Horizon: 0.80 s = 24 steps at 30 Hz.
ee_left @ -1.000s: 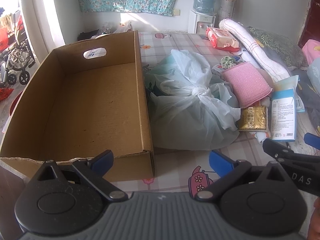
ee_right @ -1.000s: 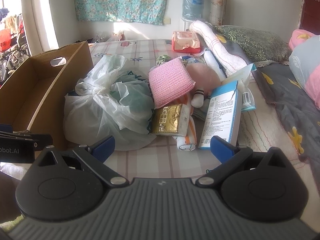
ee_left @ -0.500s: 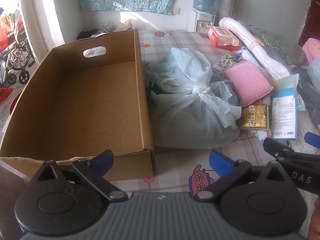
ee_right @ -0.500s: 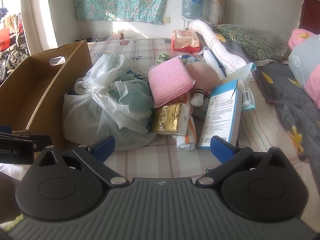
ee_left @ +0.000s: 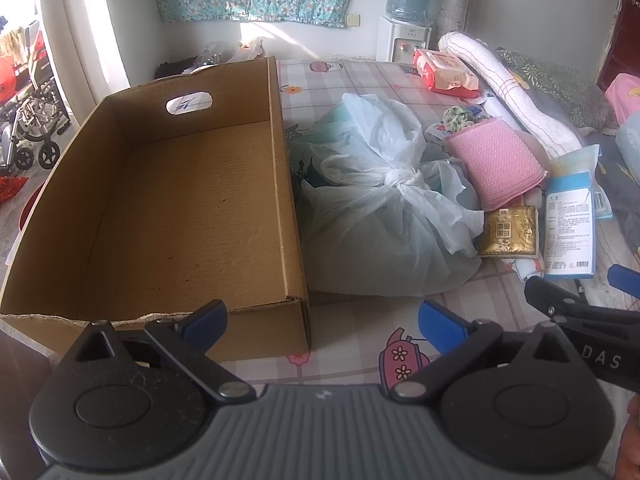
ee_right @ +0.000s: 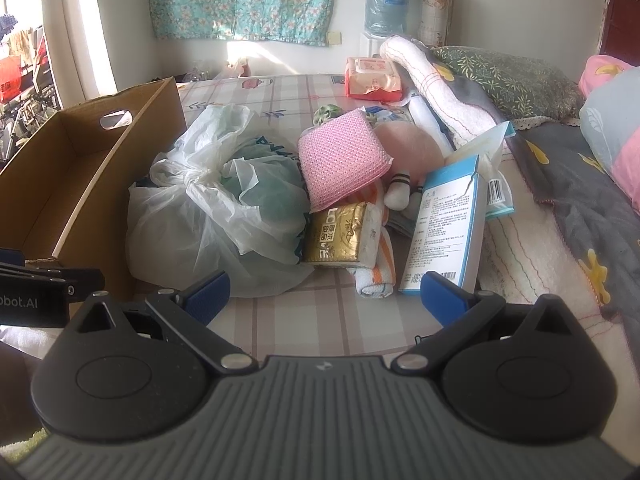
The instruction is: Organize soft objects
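An empty cardboard box (ee_left: 180, 208) (ee_right: 80, 168) lies on the bed at the left. Beside it sits a knotted pale plastic bag (ee_left: 384, 208) (ee_right: 216, 208). To its right are a pink cloth (ee_left: 496, 160) (ee_right: 340, 160), a gold tissue pack (ee_left: 508, 232) (ee_right: 336, 236), a blue-and-white carton (ee_left: 570, 228) (ee_right: 444, 232), a pink plush toy (ee_right: 408, 148) and a rolled white-orange towel (ee_right: 376, 268). My left gripper (ee_left: 322, 318) is open near the box's front corner. My right gripper (ee_right: 324, 292) is open, just short of the bag and tissue pack. Neither holds anything.
A red wet-wipe pack (ee_left: 444, 72) (ee_right: 372, 78) and a rolled white towel (ee_left: 508, 88) (ee_right: 436, 80) lie farther back. Pillows and a grey quilt (ee_right: 580, 184) fill the right side. A water dispenser (ee_left: 408, 12) stands by the wall. A wheelchair (ee_left: 28, 120) is at the far left.
Both views shift only slightly: the left gripper has drawn back and up a little, and the right gripper barely moved. Nothing was taken hold of.
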{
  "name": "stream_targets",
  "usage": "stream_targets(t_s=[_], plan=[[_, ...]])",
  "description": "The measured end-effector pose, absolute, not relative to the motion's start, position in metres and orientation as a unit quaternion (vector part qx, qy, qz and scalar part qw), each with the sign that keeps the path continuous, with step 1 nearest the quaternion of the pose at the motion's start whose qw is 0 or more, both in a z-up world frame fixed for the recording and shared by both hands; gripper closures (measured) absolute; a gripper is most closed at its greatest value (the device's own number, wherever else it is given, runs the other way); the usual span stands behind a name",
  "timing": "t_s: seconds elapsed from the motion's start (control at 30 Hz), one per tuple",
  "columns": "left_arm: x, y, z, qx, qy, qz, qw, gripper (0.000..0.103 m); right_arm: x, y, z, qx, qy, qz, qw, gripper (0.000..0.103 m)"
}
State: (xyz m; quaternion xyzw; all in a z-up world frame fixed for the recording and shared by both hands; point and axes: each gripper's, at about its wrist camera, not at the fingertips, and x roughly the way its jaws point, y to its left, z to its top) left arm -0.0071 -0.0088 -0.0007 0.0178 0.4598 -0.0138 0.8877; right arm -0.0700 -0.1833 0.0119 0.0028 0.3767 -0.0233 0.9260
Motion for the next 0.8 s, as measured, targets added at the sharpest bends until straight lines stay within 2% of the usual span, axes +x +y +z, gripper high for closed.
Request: stream_targets(t_s=[0.53,0.8], plan=[[-0.003,-0.014,-0.003,0.039,0.455,-0.021,0.889,0.000,-0.069,-0.197,0.006,0.028,0.374,-0.021,0.927,0.001],[0.012,-0.032,0.004,0.054,0.429,-0.067,0.899,0.000,-0.071,-0.232,0.012,0.045,0.318,-0.032,0.946,0.001]])
